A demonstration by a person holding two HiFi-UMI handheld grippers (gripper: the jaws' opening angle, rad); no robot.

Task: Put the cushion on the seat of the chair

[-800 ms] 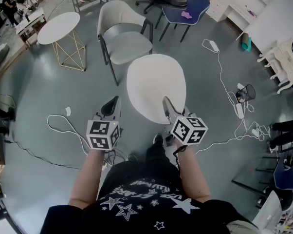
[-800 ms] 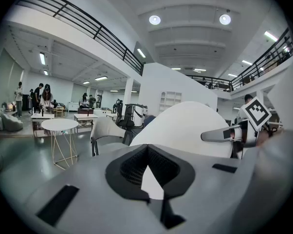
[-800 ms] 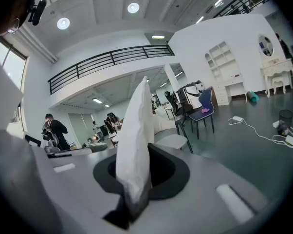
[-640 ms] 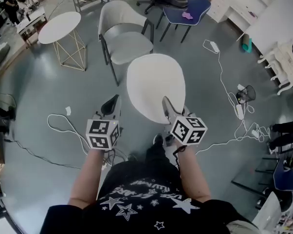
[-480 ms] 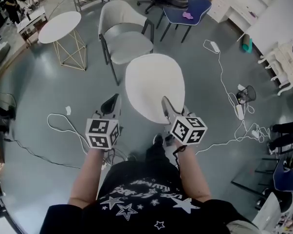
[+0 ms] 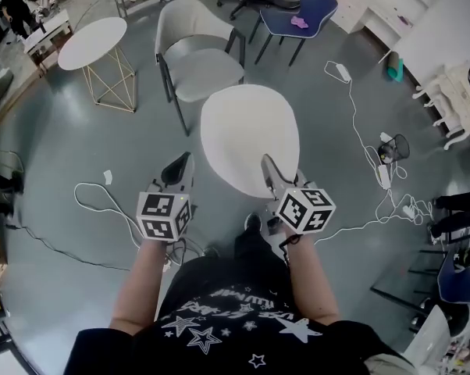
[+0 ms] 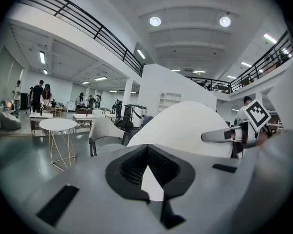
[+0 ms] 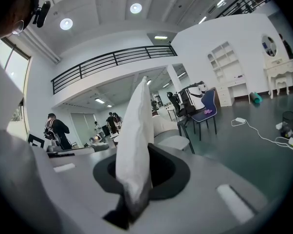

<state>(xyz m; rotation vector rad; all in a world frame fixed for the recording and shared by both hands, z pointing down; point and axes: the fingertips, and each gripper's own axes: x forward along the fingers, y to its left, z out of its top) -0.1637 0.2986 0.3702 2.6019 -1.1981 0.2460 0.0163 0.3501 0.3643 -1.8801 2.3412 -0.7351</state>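
White cables (image 6: 90, 201) loop over the floor (image 6: 55, 147) by our feet. Straight ahead stands the grey chair (image 6: 200, 65), a round table (image 6: 94, 41) to its left and a blue chair (image 6: 301, 14) behind it. Our right hand-held gripper (image 6: 268, 165) is nearly closed, pinching the near edge of the white cushion (image 6: 247, 131), which hangs in the air short of the chair. Our left hand-held gripper (image 6: 184, 162), jaws together and holding nothing, sits just beside the cushion.
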